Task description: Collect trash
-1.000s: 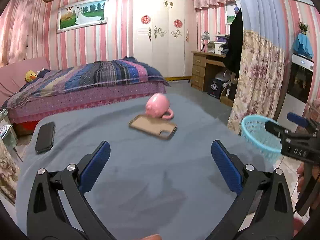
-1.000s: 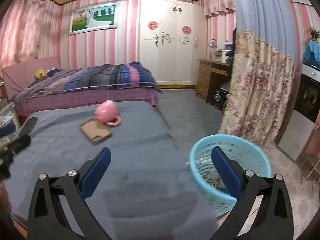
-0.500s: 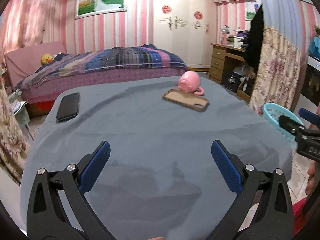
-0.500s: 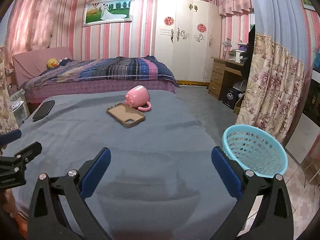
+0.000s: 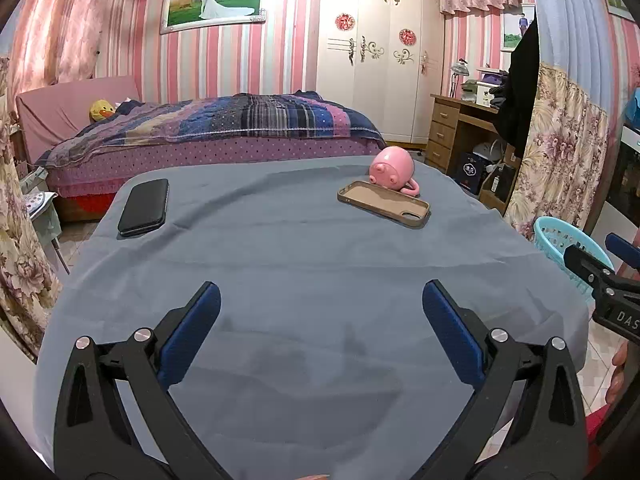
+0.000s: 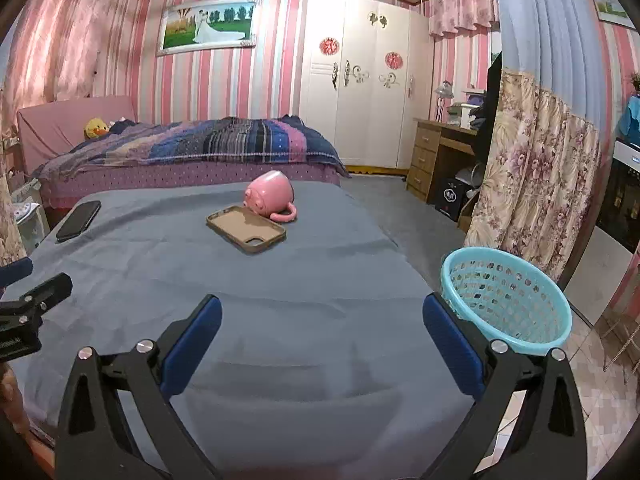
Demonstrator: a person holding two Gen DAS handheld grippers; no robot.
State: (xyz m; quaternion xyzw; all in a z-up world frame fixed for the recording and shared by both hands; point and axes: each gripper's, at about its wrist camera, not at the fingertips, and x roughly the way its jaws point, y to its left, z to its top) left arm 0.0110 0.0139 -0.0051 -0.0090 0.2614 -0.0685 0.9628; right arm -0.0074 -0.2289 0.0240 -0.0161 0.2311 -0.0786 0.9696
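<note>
In your left wrist view, your left gripper (image 5: 320, 332) hangs over the near part of the grey-clothed surface (image 5: 304, 264) with its blue-padded fingers (image 5: 190, 330) spread wide and nothing between them. Ahead of it and to the right a tan phone case (image 5: 383, 203) lies flat on the cloth, and a pink mug (image 5: 393, 169) lies on its side just beyond the case, touching its far edge. Ahead and to the left a black phone (image 5: 144, 207) rests near the surface's left edge, well apart from the case. Off to the right, past the edge of the surface, you can see part of the turquoise trash basket (image 5: 560, 236) standing on the floor, with your right gripper (image 5: 600, 262) reaching in front of it; from here you cannot tell how far that one is spread. In your right wrist view, your right gripper (image 6: 322, 334) also hovers over the near cloth, its fingers (image 6: 450, 344) held wide apart and empty. The trash basket (image 6: 508, 300) stands upright on the floor just right of the right finger, beside the surface. The phone case (image 6: 246, 229) and mug (image 6: 271, 199) sit ahead and slightly left, the black phone (image 6: 79, 220) far to the left, and your left gripper (image 6: 28, 304) enters at the left edge. No loose trash shows on the cloth in either view.
</note>
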